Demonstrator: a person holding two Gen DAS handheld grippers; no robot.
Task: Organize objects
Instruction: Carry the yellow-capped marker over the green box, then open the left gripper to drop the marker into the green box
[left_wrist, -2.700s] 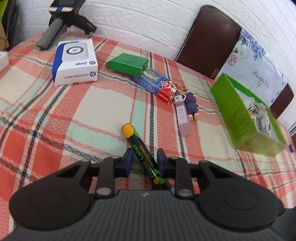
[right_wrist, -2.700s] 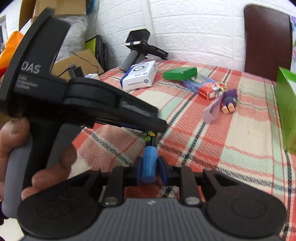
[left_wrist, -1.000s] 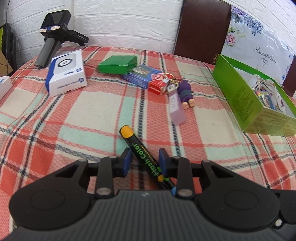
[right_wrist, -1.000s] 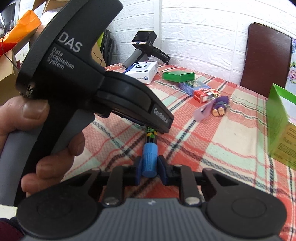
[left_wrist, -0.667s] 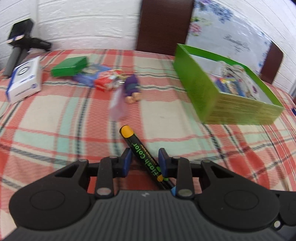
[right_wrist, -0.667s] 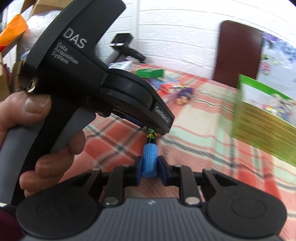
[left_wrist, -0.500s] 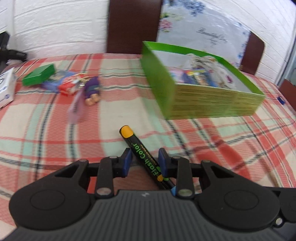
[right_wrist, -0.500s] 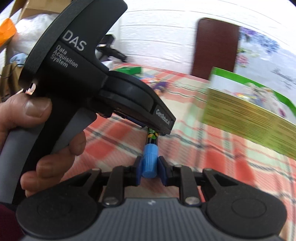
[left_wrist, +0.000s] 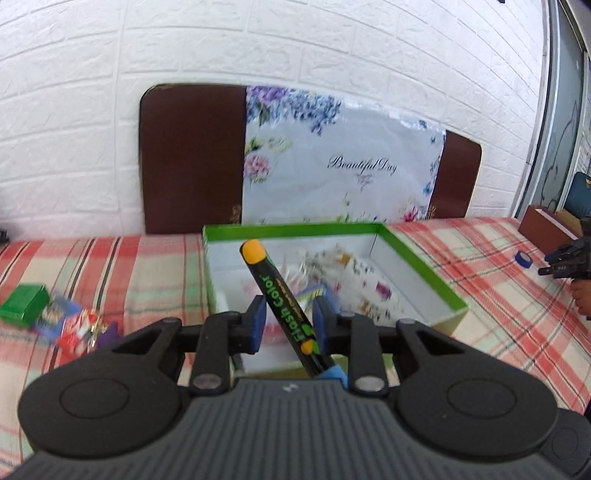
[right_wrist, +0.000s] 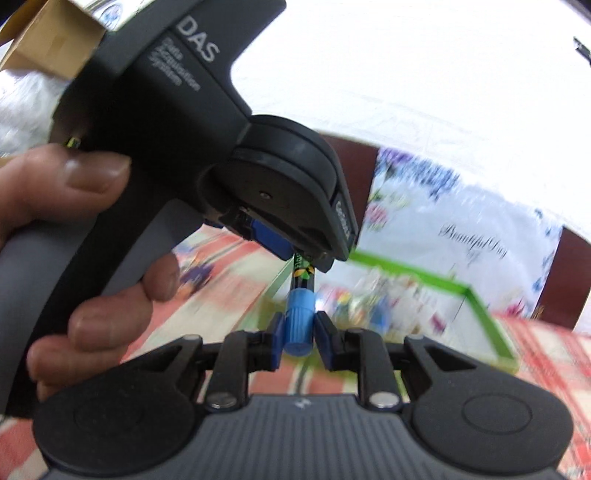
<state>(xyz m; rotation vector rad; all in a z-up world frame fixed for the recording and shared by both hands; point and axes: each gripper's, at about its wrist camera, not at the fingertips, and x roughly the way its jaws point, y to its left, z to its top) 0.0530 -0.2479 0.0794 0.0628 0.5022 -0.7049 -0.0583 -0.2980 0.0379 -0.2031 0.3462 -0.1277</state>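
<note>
Marker (left_wrist: 281, 295) is held jointly above the green box (left_wrist: 421, 271): the left gripper (left_wrist: 287, 323) stands apart, only its right pad touching the barrel, while the right gripper (right_wrist: 298, 338) is clamped on the blue cap. Uneven release could probably drop it on the rim. The left hand (right_wrist: 77, 236) grasps the left handle, tilted toward the box.

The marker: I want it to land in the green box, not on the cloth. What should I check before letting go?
1. Right gripper shut on the marker at its blue cap: ok.
2. Left gripper clamping it: not ok, gap at one pad.
3. Orange tip over the green box: ok.
4. Blue end over the box: cannot tell.
5. Bare floor left inside: ok.
</note>
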